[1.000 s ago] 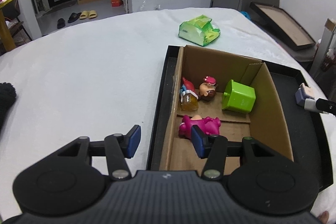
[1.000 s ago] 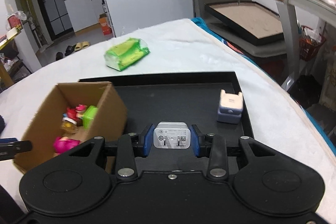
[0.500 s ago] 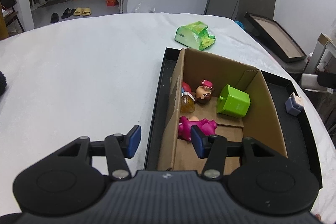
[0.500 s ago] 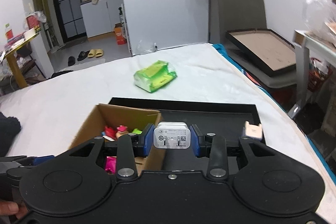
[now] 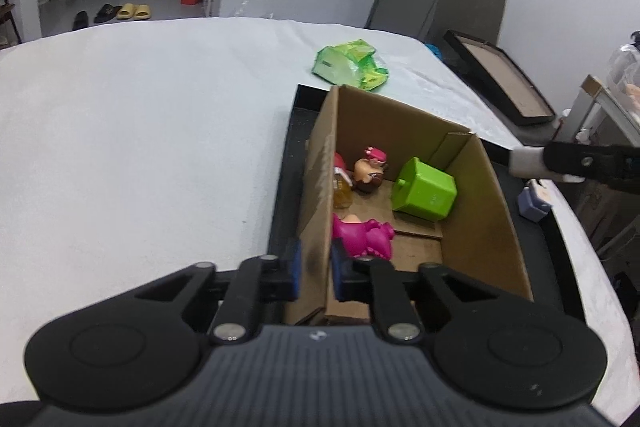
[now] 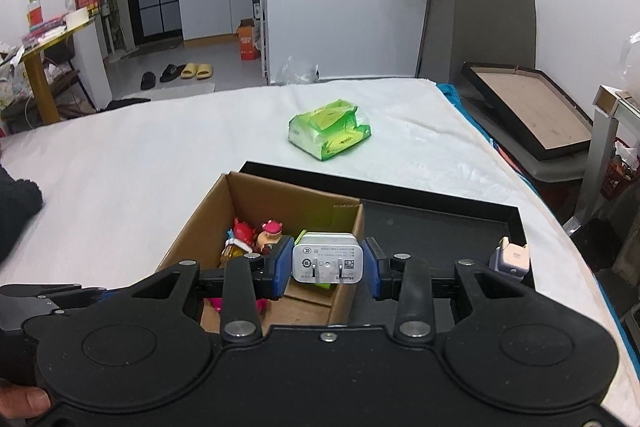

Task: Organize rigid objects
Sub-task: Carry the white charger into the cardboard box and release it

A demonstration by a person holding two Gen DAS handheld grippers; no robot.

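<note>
A cardboard box [image 5: 472,227] stands in a black tray [image 5: 286,163]. It holds a green cube [image 5: 424,193], a pink toy [image 5: 362,233], a small figure [image 5: 370,169] and a little bottle [image 5: 342,191]. My left gripper [image 5: 314,267] is shut on the box's left wall. My right gripper [image 6: 327,263] is shut on a white charger [image 6: 327,259] and holds it above the box [image 6: 256,203]. The charger also shows at the right in the left wrist view [image 5: 524,163].
A small lilac and cream block [image 6: 510,259] sits in the tray's right part [image 6: 436,223]. A green packet [image 6: 330,129] lies on the white table beyond the tray. A framed board [image 6: 528,107] leans to the right of the table.
My left gripper has closed on the box's left wall. My right gripper has carried the charger left, from over the tray to over the box.
</note>
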